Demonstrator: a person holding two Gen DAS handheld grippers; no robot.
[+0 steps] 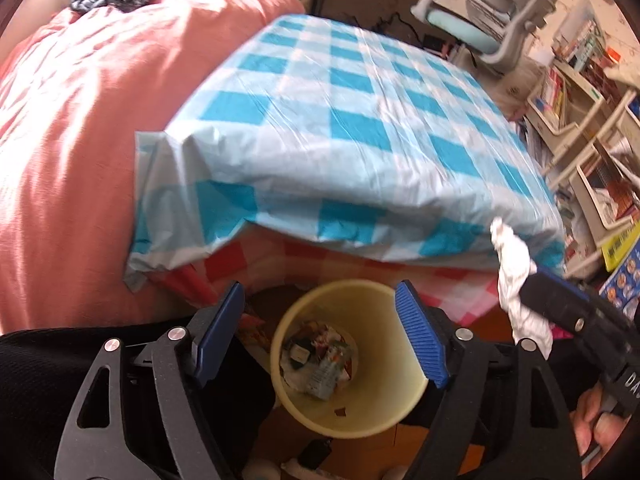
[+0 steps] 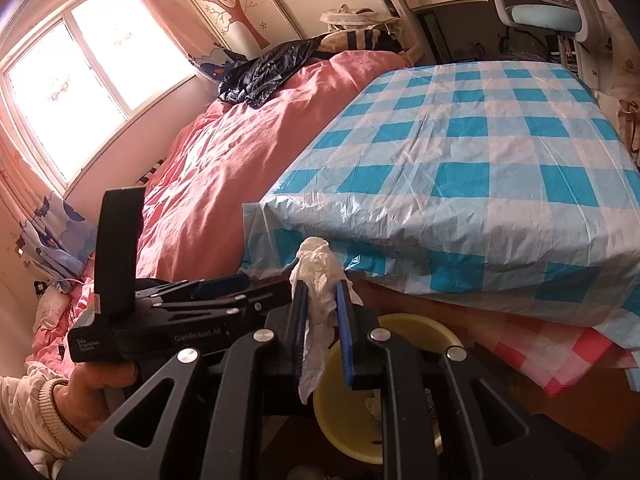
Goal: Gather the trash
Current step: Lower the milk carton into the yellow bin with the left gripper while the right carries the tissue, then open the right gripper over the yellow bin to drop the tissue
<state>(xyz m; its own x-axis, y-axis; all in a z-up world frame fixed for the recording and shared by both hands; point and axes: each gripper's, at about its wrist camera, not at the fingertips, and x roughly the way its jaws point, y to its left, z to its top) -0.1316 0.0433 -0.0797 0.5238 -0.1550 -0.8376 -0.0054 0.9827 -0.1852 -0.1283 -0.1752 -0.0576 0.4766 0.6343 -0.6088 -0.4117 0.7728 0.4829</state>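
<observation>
A pale yellow bin stands on the floor below the table edge, with crumpled wrappers and paper at its bottom. My left gripper hangs open right above the bin's mouth, nothing between its blue pads. My right gripper is shut on a crumpled white tissue, which sticks out past the fingertips and dangles below them. In the right wrist view the bin sits just under that tissue. In the left wrist view the right gripper and tissue are to the bin's right.
A table under a blue-and-white checked plastic cloth overhangs the bin, with a red checked cloth below it. A bed with a pink duvet lies on the left, a black bag on it. An office chair and cluttered shelves stand at the far right.
</observation>
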